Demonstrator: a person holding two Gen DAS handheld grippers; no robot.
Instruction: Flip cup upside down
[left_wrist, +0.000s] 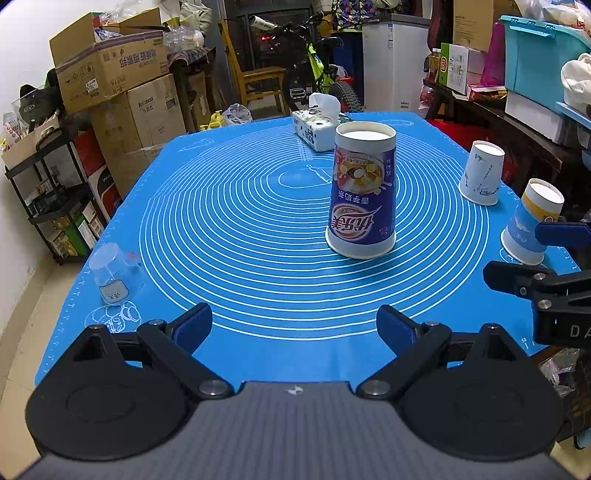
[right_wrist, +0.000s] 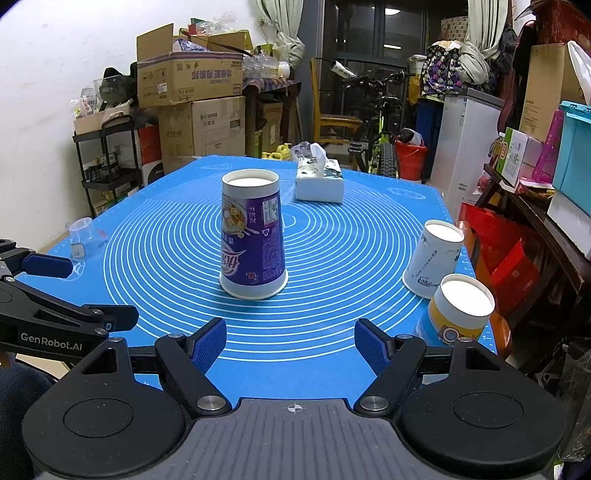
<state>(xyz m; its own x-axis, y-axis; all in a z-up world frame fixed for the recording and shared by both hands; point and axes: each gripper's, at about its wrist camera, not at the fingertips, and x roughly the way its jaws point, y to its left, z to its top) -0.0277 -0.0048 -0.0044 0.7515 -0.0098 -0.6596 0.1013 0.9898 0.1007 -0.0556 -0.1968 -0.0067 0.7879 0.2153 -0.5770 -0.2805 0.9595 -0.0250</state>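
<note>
A tall purple paper cup (left_wrist: 362, 192) stands upside down, wide mouth down, in the middle of the blue mat (left_wrist: 240, 229); it also shows in the right wrist view (right_wrist: 253, 236). My left gripper (left_wrist: 293, 326) is open and empty, hovering near the mat's front edge, well short of the cup. My right gripper (right_wrist: 290, 345) is open and empty, also in front of the cup; it shows at the right edge of the left wrist view (left_wrist: 517, 258). The left gripper shows at the left edge of the right wrist view (right_wrist: 92, 295).
A white patterned cup (right_wrist: 434, 258) and a blue-and-yellow cup (right_wrist: 458, 314) stand upside down at the mat's right edge. A clear plastic cup (left_wrist: 116, 275) sits inverted at the left edge. A tissue box (right_wrist: 319, 179) lies at the far side. Boxes, shelves and a bicycle surround the table.
</note>
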